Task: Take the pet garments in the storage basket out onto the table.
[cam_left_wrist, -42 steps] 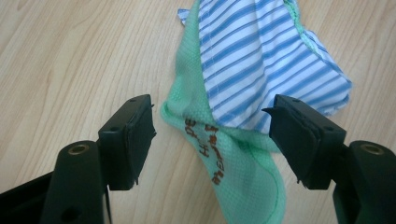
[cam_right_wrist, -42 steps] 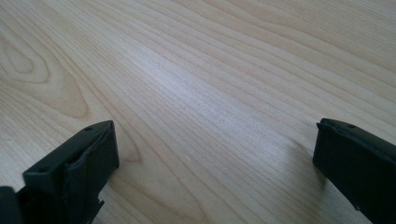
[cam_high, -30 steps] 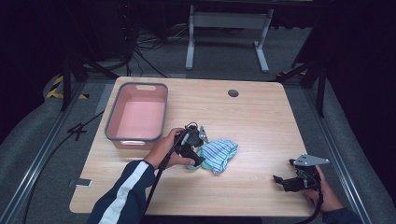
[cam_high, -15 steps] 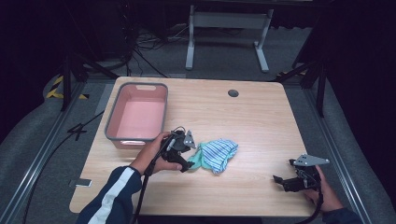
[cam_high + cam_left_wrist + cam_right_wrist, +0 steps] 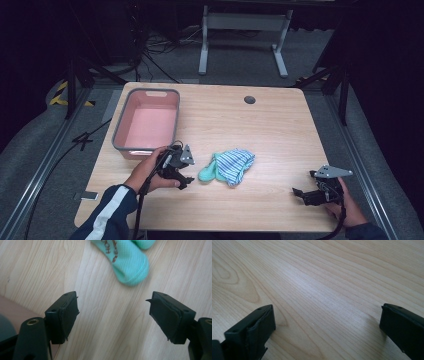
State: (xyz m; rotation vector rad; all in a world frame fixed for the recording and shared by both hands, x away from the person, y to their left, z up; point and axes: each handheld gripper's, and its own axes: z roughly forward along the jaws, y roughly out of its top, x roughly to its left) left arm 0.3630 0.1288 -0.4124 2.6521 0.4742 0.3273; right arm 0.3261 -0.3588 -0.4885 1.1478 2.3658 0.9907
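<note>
High view: the left hand-held gripper sits just left of the mint sock and striped cloth near the desk's front middle; a pink tub stands at the left edge.

Left gripper view: jaws wide, nothing between; next, advance and close on the sock.

Right gripper view: jaws wide over bare wood.

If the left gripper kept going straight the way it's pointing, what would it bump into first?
Most likely the mint sock. The left gripper has open jaws with only bare table between them, and the sock's toe lies just ahead, slightly to the right in the left gripper view. How near is hard to judge.
</note>
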